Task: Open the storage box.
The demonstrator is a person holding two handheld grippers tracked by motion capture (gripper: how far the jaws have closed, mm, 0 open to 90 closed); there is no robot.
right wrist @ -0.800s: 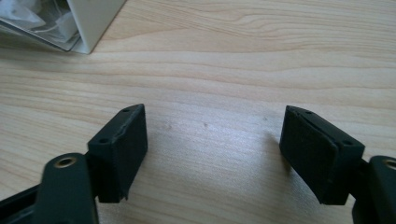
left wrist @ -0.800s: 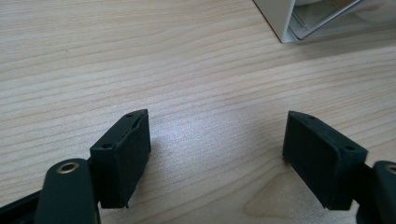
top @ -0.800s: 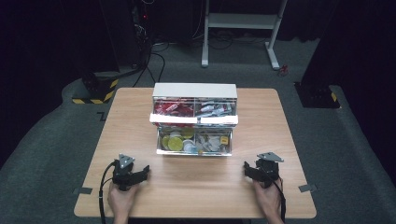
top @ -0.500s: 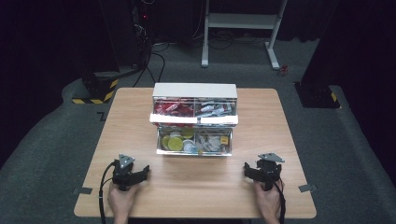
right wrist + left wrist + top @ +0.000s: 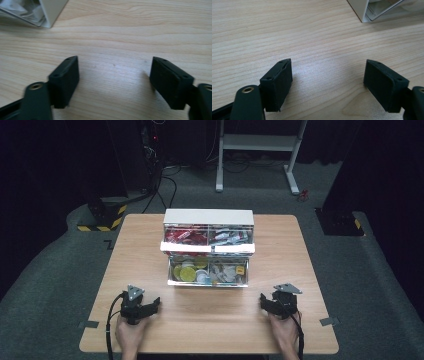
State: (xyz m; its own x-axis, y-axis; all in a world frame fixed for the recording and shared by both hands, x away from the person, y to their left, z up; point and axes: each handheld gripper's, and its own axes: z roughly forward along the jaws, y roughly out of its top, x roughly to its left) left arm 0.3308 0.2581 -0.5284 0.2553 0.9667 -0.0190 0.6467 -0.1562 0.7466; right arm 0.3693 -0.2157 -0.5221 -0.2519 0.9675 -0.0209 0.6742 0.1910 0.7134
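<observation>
Two grippers rest low on a wooden table (image 5: 280, 250), one in each of the person's hands. In the high view the left gripper (image 5: 150, 306) sits at the lower left of the frame, and the right gripper (image 5: 267, 302) sits at the lower right. Both are well apart from each other.

Between them, higher up in the middle of the frame, stands a small white drawer box (image 5: 208, 216). Its bottom drawer (image 5: 208, 273) is pulled out toward the person and is full of little things, some yellow and some white. The two top drawers hold red and grey things.

In the left gripper view the left gripper (image 5: 328, 77) has its two black jaws spread wide with just bare wood between them. A corner of the drawer box (image 5: 362, 10) peeks in at the upper right.

In the right gripper view the right gripper (image 5: 113, 75) is also let go, jaws wide with nothing held. The drawer box (image 5: 53, 8) corner shows at the upper left
</observation>
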